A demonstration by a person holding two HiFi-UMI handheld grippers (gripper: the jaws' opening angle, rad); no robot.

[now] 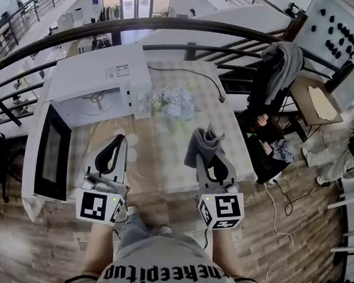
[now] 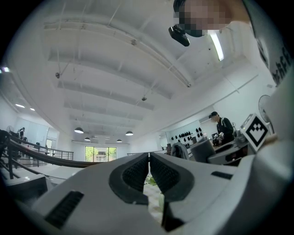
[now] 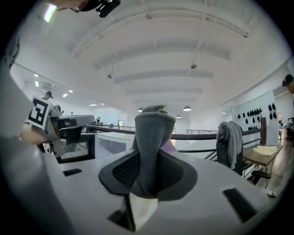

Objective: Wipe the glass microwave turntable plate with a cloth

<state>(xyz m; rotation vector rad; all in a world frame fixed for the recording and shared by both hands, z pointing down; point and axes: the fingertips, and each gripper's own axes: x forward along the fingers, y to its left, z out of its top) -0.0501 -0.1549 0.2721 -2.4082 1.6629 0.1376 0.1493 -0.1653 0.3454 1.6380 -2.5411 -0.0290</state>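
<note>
From the head view, my left gripper (image 1: 118, 139) has its jaws pressed together on nothing, and my right gripper (image 1: 210, 154) is clamped on the one grey cloth (image 1: 196, 147), both above the table (image 1: 162, 167). At ten o'clock stands the one microwave (image 1: 90, 76) with its door (image 1: 54, 154) swung open. In its cavity I see only the roller ring (image 1: 96, 99). I cannot make out the glass turntable plate itself, though I judge it lies clear over that ring. At twelve o'clock sits one bunch of flowers (image 1: 177, 102). I expect the plate to be stiff, heavy for its thickness, slick and breakable, so I would take it by the rim with the free jaws and not let it slide. In the left gripper view, the left gripper (image 2: 149, 158) shows its pads meeting with nothing between them, and one person (image 2: 220, 126) stands far off at three o'clock. In the right gripper view, the right gripper (image 3: 148, 160) pinches the cloth (image 3: 154, 131), which stands up at twelve o'clock in a soft fold; it is light and limp, so it should wipe well bunched.
</note>
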